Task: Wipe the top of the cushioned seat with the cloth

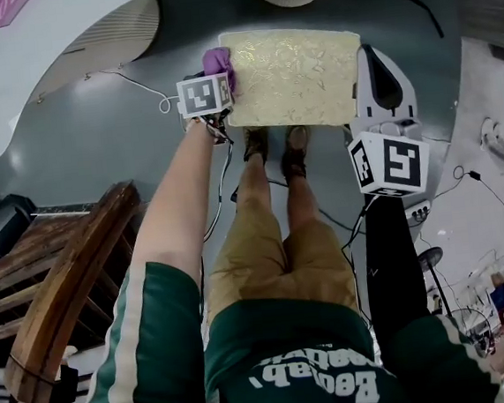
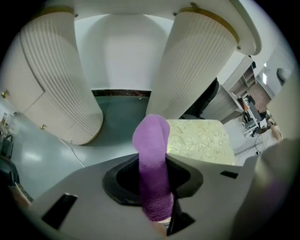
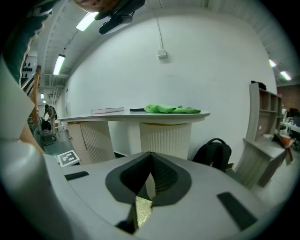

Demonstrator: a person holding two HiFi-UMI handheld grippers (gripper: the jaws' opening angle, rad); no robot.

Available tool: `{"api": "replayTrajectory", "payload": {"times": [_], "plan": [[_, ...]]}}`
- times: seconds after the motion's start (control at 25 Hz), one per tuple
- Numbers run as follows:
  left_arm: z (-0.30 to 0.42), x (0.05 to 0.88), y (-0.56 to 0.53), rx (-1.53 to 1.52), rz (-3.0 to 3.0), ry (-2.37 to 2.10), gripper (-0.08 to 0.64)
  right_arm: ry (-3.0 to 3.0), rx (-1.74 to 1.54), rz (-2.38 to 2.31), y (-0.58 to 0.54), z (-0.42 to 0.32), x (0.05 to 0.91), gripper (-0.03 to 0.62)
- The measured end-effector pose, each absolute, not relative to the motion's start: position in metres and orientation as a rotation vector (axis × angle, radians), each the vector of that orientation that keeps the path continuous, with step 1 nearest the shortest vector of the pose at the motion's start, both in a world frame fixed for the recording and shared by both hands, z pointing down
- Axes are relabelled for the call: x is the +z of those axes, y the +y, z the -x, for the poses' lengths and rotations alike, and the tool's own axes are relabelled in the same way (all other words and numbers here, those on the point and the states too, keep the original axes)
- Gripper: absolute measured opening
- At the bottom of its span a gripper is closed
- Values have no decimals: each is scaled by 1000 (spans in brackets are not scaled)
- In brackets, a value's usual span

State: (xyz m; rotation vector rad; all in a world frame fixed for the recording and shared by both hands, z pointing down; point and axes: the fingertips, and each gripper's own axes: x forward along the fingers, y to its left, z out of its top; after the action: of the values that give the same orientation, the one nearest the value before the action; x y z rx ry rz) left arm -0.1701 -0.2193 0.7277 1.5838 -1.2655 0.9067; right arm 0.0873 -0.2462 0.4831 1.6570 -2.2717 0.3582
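Observation:
The cushioned seat (image 1: 297,75) has a cream-gold flowered top and stands on the grey floor in front of the person's shoes. A purple cloth (image 1: 218,64) is pinched in my left gripper (image 1: 220,77), which is shut on it at the seat's left edge. In the left gripper view the cloth (image 2: 152,159) sticks up from between the jaws, with the seat (image 2: 201,140) just to its right. My right gripper (image 1: 370,54) hovers at the seat's right edge, shut and holding nothing. In its own view, the right gripper (image 3: 150,161) shows a sliver of seat fabric (image 3: 143,210) below the jaws.
A white round table (image 1: 61,55) on fluted pedestals (image 2: 61,79) curves behind the seat. A green cloth (image 3: 171,109) lies on another tabletop. A black backpack (image 3: 213,154) sits on the floor. Wooden furniture (image 1: 64,276) stands at the left, and cables (image 1: 134,79) trail nearby.

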Motion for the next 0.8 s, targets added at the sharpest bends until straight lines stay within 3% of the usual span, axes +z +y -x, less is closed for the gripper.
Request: {"api": "replayTrajectory", "payload": {"times": [0.32,0.52,0.8], "plan": [[42,675,-220,642,-1747,-1120,132,-2139,373,-1828,-229,-152,470,8],[-58,678,-195,617,-1770,-963,132,-2083,371,-1896,-213,-187,464,8],[-144,709,-171,666,-1728,-834,132,-2004,385,-1992,-186,-237,463,8]]}}
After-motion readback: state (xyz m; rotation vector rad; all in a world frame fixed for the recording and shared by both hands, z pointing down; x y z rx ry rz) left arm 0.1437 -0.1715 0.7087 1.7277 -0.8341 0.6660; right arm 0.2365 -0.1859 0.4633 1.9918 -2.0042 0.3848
